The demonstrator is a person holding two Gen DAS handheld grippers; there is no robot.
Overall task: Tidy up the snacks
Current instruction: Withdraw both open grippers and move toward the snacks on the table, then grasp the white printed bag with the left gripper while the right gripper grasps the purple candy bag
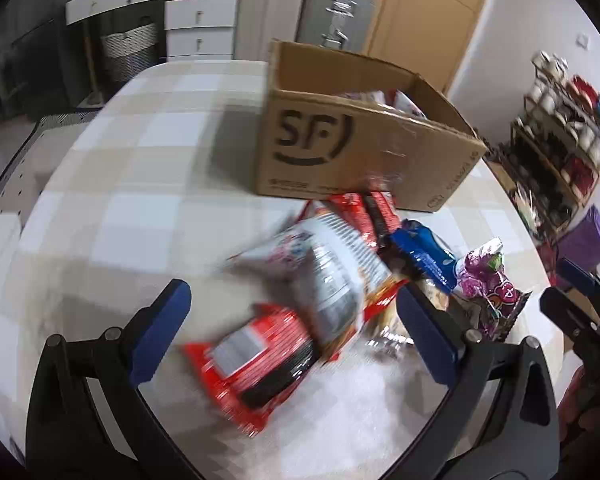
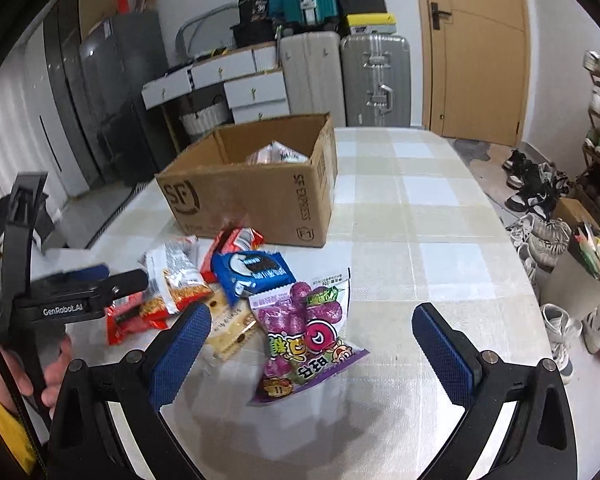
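Note:
A pile of snack packets lies on the checked table in front of an open SF cardboard box [image 1: 340,148] [image 2: 252,196] that holds some packets. My left gripper [image 1: 296,320] is open above a red packet [image 1: 256,364] and a white-and-silver packet [image 1: 328,268]; the view is blurred. My right gripper [image 2: 312,328] is open just above a purple gummy bag [image 2: 304,332] [image 1: 488,284]. A blue Oreo pack [image 2: 252,272] [image 1: 424,256] lies behind it. The left gripper also shows in the right wrist view [image 2: 100,284], over the pile's left side.
Suitcases [image 2: 348,76], white drawers [image 2: 236,80] and a wooden door [image 2: 476,48] stand behind the table. A shoe rack [image 1: 560,132] and shoes [image 2: 536,200] are at the right. The table [image 2: 420,208] runs to the right of the box.

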